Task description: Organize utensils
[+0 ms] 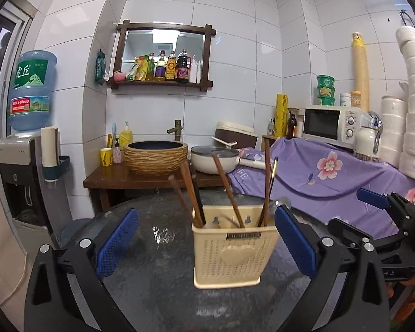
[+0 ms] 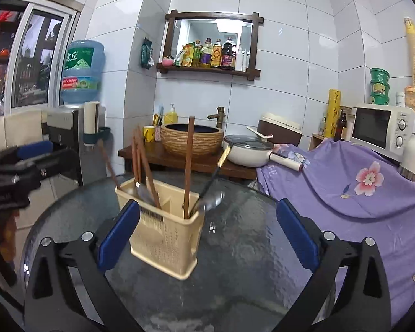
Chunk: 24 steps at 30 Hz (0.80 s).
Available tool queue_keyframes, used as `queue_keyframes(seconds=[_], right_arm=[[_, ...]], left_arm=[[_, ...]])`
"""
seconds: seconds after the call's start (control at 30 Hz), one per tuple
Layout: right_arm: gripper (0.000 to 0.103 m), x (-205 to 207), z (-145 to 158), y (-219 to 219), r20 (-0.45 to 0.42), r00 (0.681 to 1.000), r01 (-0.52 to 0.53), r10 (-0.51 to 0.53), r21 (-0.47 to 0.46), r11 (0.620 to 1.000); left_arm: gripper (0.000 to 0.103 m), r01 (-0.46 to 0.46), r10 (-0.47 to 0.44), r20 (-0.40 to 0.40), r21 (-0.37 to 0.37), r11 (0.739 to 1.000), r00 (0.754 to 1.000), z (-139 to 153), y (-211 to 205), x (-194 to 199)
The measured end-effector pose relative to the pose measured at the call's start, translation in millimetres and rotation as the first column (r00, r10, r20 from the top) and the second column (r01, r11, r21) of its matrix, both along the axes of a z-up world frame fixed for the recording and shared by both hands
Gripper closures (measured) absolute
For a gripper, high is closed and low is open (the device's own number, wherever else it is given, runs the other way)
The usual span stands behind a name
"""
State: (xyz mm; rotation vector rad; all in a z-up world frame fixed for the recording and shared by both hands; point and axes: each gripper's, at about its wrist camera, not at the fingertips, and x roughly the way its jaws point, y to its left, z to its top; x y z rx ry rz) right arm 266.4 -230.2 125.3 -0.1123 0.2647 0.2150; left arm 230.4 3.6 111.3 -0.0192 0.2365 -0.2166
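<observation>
A cream perforated utensil holder [image 1: 232,251] stands on the round dark glass table [image 1: 157,249]. Several brown chopsticks [image 1: 192,193] and a shiny metal utensil [image 1: 280,202] lean inside it. My left gripper [image 1: 207,242] is open, and the holder sits between its blue pads, close to the right one. In the right wrist view the same holder [image 2: 166,238] stands beside the left pad of my right gripper [image 2: 207,235], which is open with nothing gripped. Each gripper also shows at the edge of the other's view: the right gripper [image 1: 387,207] and the left gripper [image 2: 16,163].
A purple floral cloth [image 2: 345,188] covers a counter right of the table, with a microwave [image 2: 381,127] on it. Behind the table are a white lidded pan [image 2: 249,149], a woven basin [image 2: 192,138] on a wooden stand, and a water dispenser [image 1: 19,160] at left.
</observation>
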Motion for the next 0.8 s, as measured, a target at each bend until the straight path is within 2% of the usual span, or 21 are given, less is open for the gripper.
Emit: queue_keyframes(seconds=[0.1, 0.17, 0.27, 0.4, 0.53, 0.8], right_arm=[[0.006, -30.0, -17.7, -6.2, 0.000, 1.000, 0.003, -0.003, 0.009, 1.000], [0.006, -58.0, -31.2, -9.0, 0.022, 1.000, 0.001, -0.002, 0.041, 0.999], [0.006, -93.6, -50.1, -3.5, 0.035, 0.999, -0.011, 0.009, 0.041, 0.999], [0.006, -131.7, -71.9, 7.0, 0.019, 0.999, -0.031, 0.031, 0.042, 0.999], [0.006, -167.5, -92.8, 16.9, 0.008, 1.000, -0.022, 0.022, 0.016, 1.000], [0.006, -218.1, -109.6, 10.5, 0.051, 0.999, 0.013, -0.013, -0.006, 1.000]], left_arm=[[0.006, 0.023, -0.024, -0.041, -0.034, 0.999, 0.999, -18.9, 8.4, -20.4], [0.006, -0.001, 0.000, -0.049, -0.017, 1.000, 0.999, -36.0, 11.5, -39.7], [0.006, -0.053, 0.054, -0.043, 0.016, 0.998, 0.998, -56.8, 13.3, -68.4], [0.006, -0.072, 0.072, -0.053, -0.007, 0.997, 0.996, -78.3, 14.9, -103.5], [0.006, -0.095, 0.096, -0.061, 0.019, 0.995, 0.994, -95.9, 9.9, -133.4], [0.006, -0.117, 0.118, -0.103, 0.016, 0.993, 0.988, -118.8, 15.3, -173.8]])
